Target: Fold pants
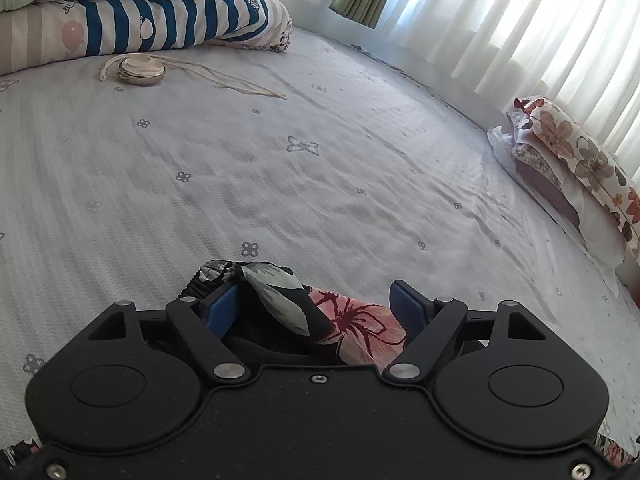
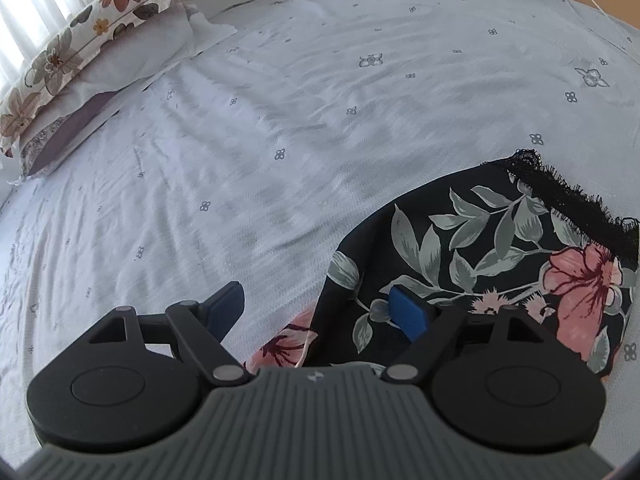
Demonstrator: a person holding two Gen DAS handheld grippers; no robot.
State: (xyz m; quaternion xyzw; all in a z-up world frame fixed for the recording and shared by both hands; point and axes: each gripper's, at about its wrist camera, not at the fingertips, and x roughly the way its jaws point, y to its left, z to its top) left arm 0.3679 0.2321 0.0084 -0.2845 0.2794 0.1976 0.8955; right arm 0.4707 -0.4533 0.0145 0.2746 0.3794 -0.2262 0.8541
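A: Status of the left tongs?

B: Spread. A bunched part of the floral pants with the gathered waistband lies between the jaws. The left pad sits against the cloth; the right pad stands clear of it. No pinch has been made.

A: And the right tongs?

B: Also spread wide. They straddle the near edge of the pants: the left jaw hangs over bare bed sheet, the right jaw over the printed fabric. Nothing is pinched.

A: Where does the garment lie?

B: On the bed, near the onlooker's side. One leg spreads toward the right, its black lace hem lying flat on the sheet. The fabric near the tongs is rumpled and partly turned over.

A: Progress?

B: Early, by my judgement. No neat fold shows. The part in view is neither doubled nor squared. Remaining: grip both ends, flatten, fold leg onto leg, then fold lengthwise.
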